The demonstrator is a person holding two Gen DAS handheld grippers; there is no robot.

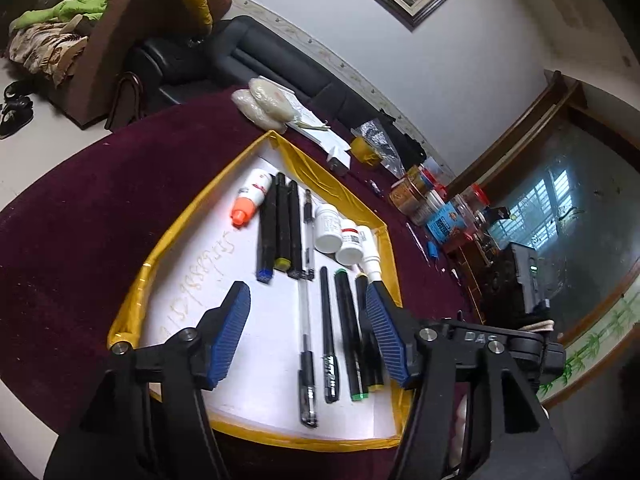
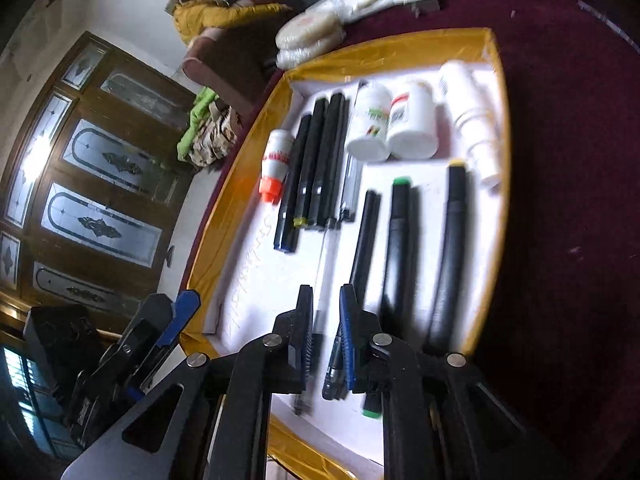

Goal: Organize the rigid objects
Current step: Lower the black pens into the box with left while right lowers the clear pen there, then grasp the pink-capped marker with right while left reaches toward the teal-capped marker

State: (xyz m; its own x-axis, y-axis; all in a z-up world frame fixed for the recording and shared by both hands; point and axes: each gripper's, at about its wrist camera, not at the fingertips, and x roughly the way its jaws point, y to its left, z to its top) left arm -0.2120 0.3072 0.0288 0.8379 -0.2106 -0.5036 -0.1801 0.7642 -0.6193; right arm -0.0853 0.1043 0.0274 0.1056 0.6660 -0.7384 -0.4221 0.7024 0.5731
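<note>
A white tray with a yellow rim (image 1: 192, 208) (image 2: 240, 184) lies on the maroon table. It holds an orange-capped bottle (image 1: 250, 196) (image 2: 276, 160), black markers (image 1: 280, 228) (image 2: 316, 160), white bottles (image 1: 330, 226) (image 2: 412, 124), a clear pen (image 1: 306, 336) (image 2: 326, 252) and more black pens (image 1: 329, 336) (image 2: 362, 256). My left gripper (image 1: 308, 292) is open above the near pens, holding nothing. My right gripper (image 2: 326, 300) has its jaws narrowly apart around the clear pen, low over the tray; contact is not clear. The left gripper also shows in the right wrist view (image 2: 160, 332).
Beyond the tray lie wrapped round cakes (image 1: 264, 100) (image 2: 308, 36), papers (image 1: 316, 128), a yellow tape roll (image 1: 366, 152) and several jars and boxes (image 1: 436, 204) at the table's far right. A sofa (image 1: 248, 60) and a seated person (image 2: 224, 12) are behind.
</note>
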